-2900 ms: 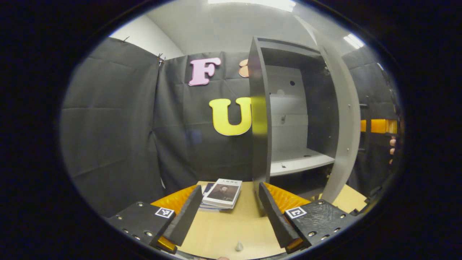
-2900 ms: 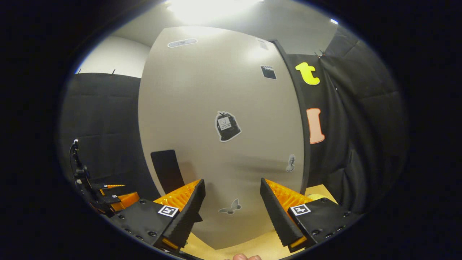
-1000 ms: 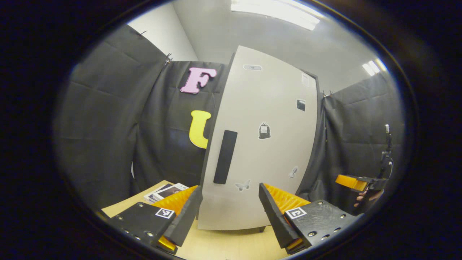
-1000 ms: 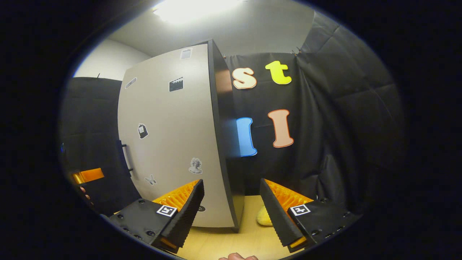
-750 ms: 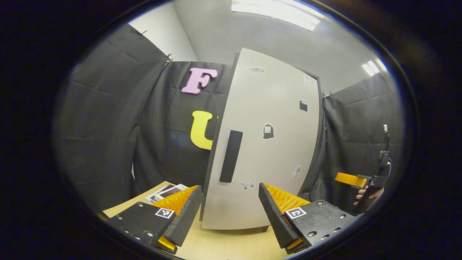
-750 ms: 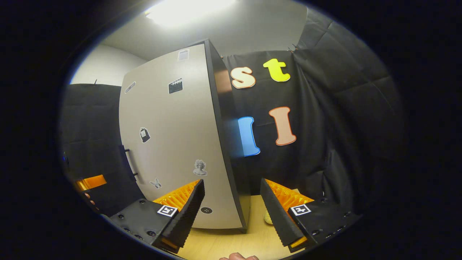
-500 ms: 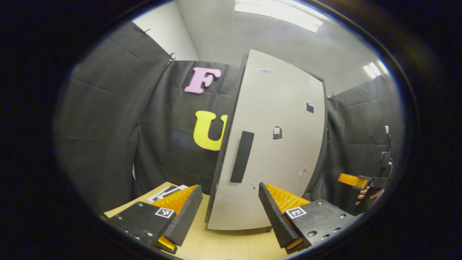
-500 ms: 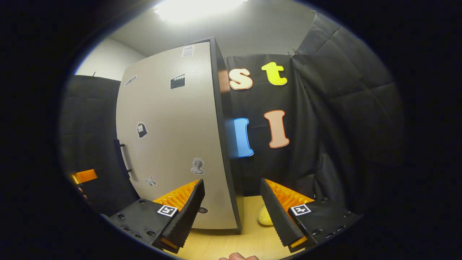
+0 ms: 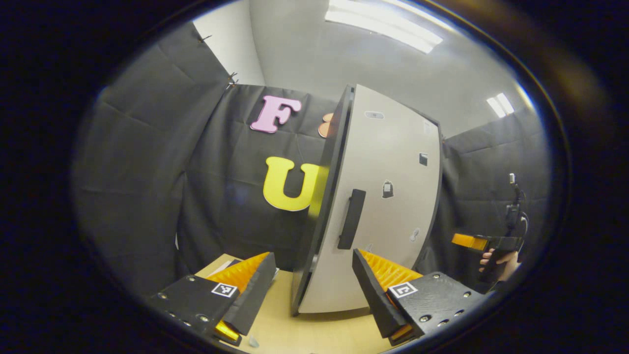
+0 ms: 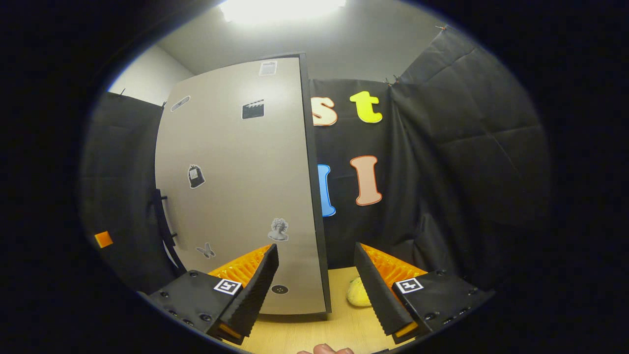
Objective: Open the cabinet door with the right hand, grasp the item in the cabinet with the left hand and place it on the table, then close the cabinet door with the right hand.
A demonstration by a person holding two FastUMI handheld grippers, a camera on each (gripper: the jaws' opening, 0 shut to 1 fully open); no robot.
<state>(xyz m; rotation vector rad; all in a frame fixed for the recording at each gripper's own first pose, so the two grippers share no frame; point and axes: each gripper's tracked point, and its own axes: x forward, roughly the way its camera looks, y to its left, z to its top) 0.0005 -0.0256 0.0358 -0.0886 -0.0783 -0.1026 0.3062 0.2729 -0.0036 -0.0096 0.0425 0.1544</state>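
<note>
The grey cabinet door lies shut against the dark cabinet body, its black handle on the left edge. My left gripper is open and holds nothing, hovering over the wooden table in front of the cabinet. A white edge of the books peeks out behind its left finger. My right gripper is open too, apart from the door and handle. In the left gripper view, the right gripper hangs to the cabinet's right, held by a hand.
A pale yellow object sits on the table to the right of the cabinet. A small clear thing lies near the table's front. Black cloth walls close in behind and on both sides.
The door stood open 2.9 s ago and is now shut. The right gripper has drawn back from it. The left gripper's view has swung, so the books slid behind its finger.
</note>
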